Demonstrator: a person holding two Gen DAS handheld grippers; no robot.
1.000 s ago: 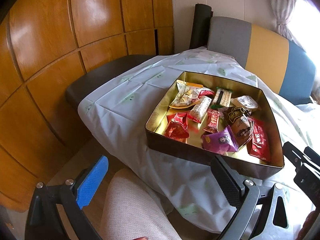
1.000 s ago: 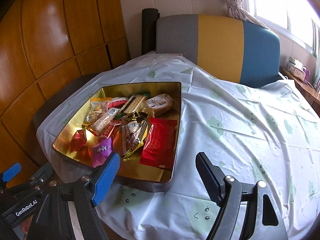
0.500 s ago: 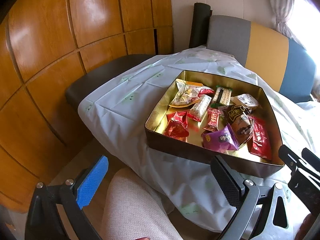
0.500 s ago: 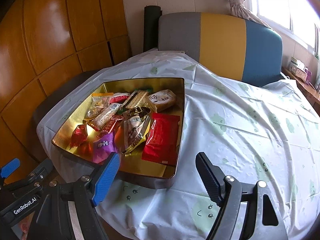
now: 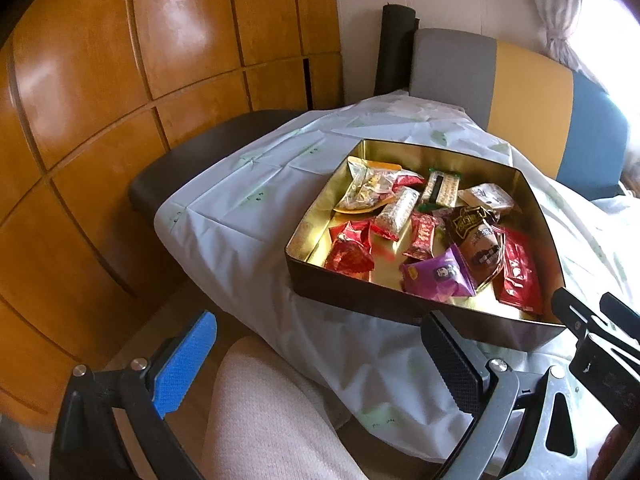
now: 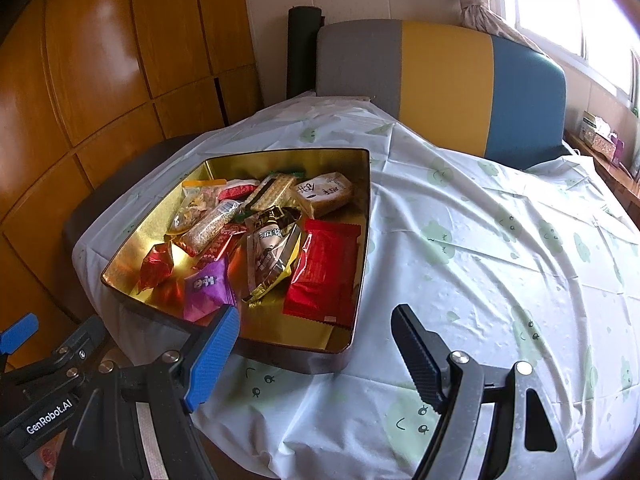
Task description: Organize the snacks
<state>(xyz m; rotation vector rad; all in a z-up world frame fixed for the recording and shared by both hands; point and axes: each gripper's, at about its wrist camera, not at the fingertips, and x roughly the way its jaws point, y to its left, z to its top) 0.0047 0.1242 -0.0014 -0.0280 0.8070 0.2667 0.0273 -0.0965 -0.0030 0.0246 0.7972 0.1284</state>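
Note:
A gold-lined tin box (image 5: 532, 196) (image 6: 362, 216) sits on the white tablecloth and holds several wrapped snacks: a purple packet (image 5: 436, 276) (image 6: 206, 288), a flat red packet (image 5: 518, 274) (image 6: 324, 272), a brown packet (image 5: 478, 236) (image 6: 272, 248), a red foil candy (image 5: 350, 250) (image 6: 156, 264). My left gripper (image 5: 320, 360) is open and empty, below the table's near-left edge, short of the box. My right gripper (image 6: 316, 340) is open and empty, just in front of the box's near wall.
The tablecloth (image 6: 500, 248) lies bare to the right of the box. A grey, yellow and blue chair back (image 6: 440, 76) stands behind the table. Wooden panels (image 5: 120, 80) line the left wall. A dark bench seat (image 5: 192, 160) sits at left. A clothed knee (image 5: 272, 420) is under my left gripper.
Both grippers have edged slightly forward toward the box and stay open. The snacks have not moved.

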